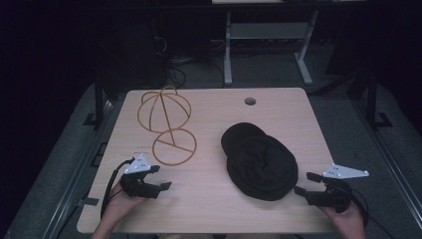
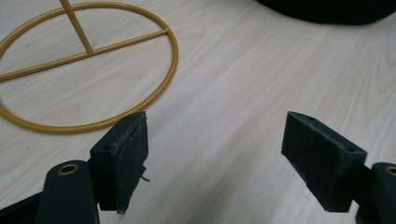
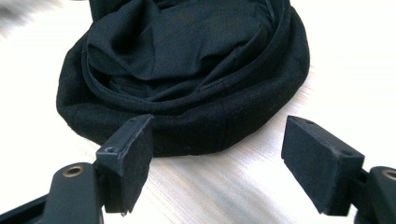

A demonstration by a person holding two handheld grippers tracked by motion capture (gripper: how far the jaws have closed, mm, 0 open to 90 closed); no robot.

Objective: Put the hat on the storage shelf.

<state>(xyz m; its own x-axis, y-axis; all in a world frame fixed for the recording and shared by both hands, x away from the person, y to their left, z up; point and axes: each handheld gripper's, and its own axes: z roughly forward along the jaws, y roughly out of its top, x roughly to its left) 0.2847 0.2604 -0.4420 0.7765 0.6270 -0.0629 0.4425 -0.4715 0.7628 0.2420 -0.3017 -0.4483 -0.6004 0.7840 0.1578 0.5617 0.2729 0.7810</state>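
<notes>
A black cloth cap [image 1: 260, 162] lies upside down on the right half of the wooden table [image 1: 214, 119]; its hollow inside faces up in the right gripper view [image 3: 187, 70]. A yellow wire stand [image 1: 166, 122], a dome cage on a ring base, lies on its side at the left. Its ring [image 2: 88, 65] is just ahead of my left gripper [image 2: 215, 154]. My left gripper [image 1: 160, 178] rests near the front left, open and empty. My right gripper [image 1: 303, 183] sits at the cap's front right rim, open, with its jaws just short of the brim [image 3: 217, 158].
A round cable hole [image 1: 250, 101] is in the table's far side. A white desk frame [image 1: 268, 45] and cables stand on the dark floor beyond. Bare wood lies between the ring and the cap.
</notes>
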